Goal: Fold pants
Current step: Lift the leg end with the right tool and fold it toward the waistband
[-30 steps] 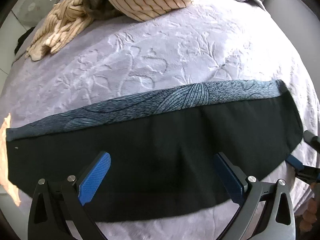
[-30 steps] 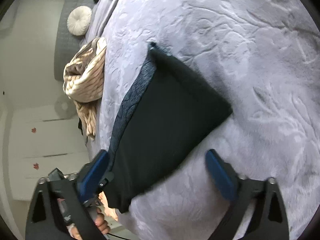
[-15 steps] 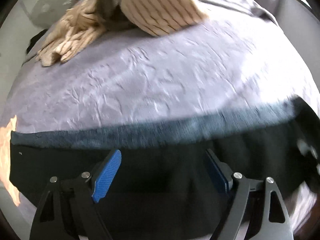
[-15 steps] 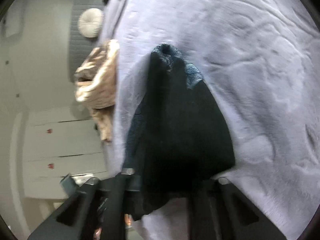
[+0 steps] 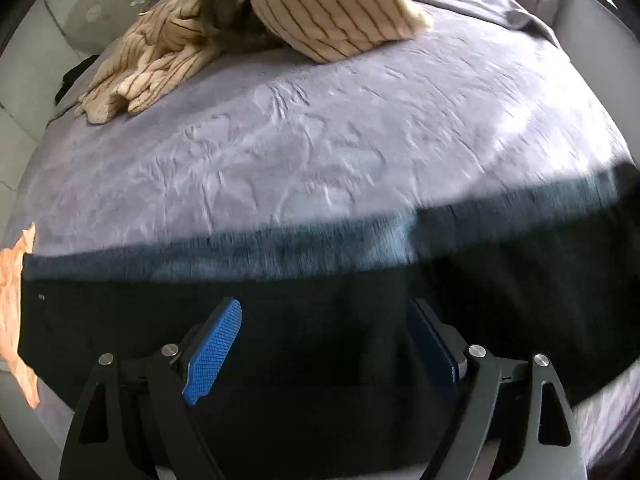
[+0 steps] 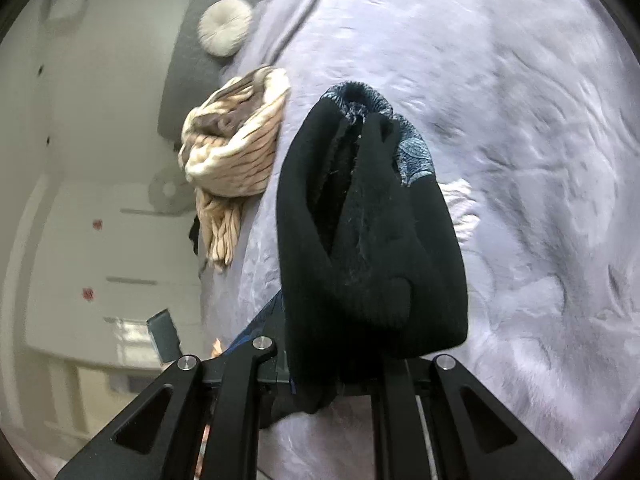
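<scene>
Black pants [image 5: 120, 320] with a blue-grey patterned strip [image 5: 280, 256] lie lengthwise across the lilac bed cover [image 5: 320, 140]. My left gripper [image 5: 324, 308] points steeply down over their middle. Its blue pads [image 5: 216, 344] stand apart with their inner faces bare, and black cloth lies under and between them. In the right wrist view my right gripper [image 6: 340, 368] is shut on one end of the pants [image 6: 372, 240]. That end is bunched and lifted off the bed cover [image 6: 540, 160], and it hides the fingertips.
A pile of beige striped clothes [image 5: 320, 8] lies at the far side of the bed, also seen from the right wrist [image 6: 232, 152]. A round cushion [image 6: 224, 32] sits by the grey headboard. White drawers [image 6: 80, 240] stand beside the bed. An orange cloth [image 5: 12, 280] shows at the left edge.
My right gripper has shut on the pants' end and raised it, bunching the flat cloth. My left gripper's jaws have narrowed somewhat over the pants' middle.
</scene>
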Action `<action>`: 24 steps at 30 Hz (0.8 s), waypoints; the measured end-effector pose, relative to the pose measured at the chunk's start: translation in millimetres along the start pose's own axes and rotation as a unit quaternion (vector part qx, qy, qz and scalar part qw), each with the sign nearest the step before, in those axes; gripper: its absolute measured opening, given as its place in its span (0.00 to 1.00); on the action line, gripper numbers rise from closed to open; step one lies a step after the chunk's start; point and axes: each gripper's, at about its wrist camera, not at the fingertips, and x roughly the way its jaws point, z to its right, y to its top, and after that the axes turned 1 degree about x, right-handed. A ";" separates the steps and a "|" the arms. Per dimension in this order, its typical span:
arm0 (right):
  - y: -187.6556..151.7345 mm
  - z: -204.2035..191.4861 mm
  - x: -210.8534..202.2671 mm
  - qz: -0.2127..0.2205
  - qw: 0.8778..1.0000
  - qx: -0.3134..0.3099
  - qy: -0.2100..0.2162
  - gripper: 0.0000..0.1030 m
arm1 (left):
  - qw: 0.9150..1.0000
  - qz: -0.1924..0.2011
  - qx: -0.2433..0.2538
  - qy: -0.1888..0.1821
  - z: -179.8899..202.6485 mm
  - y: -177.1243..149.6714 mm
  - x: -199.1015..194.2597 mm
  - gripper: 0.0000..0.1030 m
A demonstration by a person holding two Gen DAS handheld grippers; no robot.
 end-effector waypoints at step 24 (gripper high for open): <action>-223.4 -212.0 284.4 -0.116 0.863 -0.375 -0.319 0.30 | 0.995 -0.021 -0.090 0.030 -308.7 -84.3 -17.1 0.84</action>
